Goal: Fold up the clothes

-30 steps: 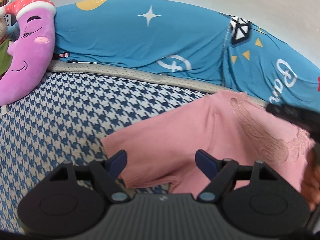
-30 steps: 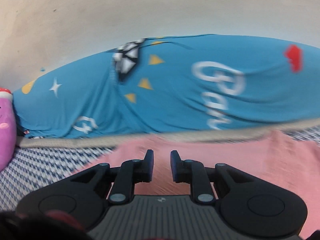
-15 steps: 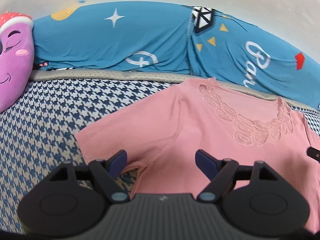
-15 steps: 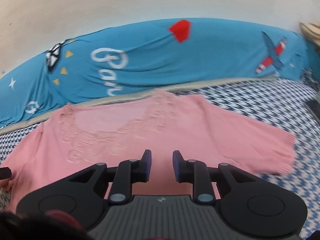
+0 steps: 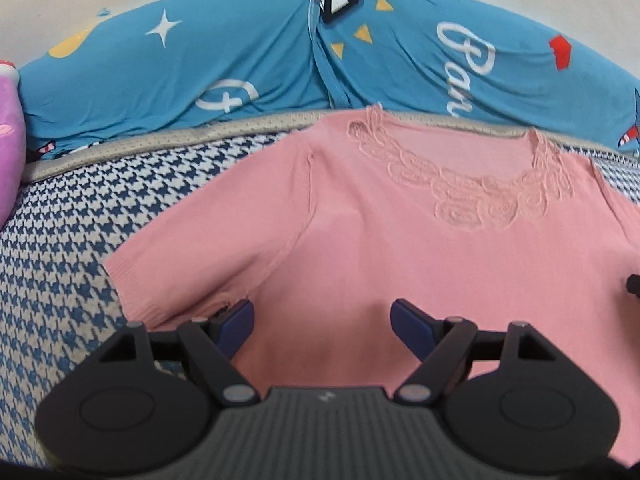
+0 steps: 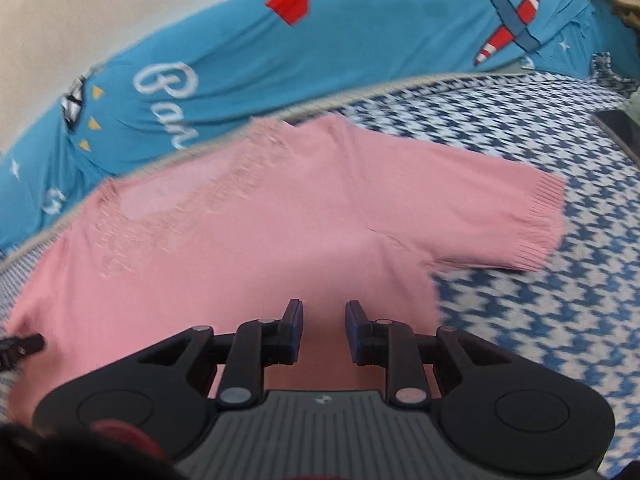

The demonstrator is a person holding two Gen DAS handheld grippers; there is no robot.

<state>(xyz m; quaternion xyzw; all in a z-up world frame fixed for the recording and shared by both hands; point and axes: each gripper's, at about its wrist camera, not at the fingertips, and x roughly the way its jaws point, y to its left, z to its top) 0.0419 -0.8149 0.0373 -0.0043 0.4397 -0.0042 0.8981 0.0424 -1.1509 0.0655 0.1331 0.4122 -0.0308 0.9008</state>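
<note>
pink top spread flat, both claws empty above it

pink top (image 5: 400, 248) lies face up on the houndstooth sofa seat (image 5: 80, 240), neckline at 12 o'clock, sleeves out to 9 and 3, which suits folding. left gripper (image 5: 322, 316) hovers wide, empty. right gripper (image 6: 322, 326) hovers narrow, holding nothing.

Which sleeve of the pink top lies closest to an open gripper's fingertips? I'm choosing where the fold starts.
The sleeve beside the left gripper: its ribbed cuff nearly touches one finger. The other sleeve lies farther from the right gripper.
</note>
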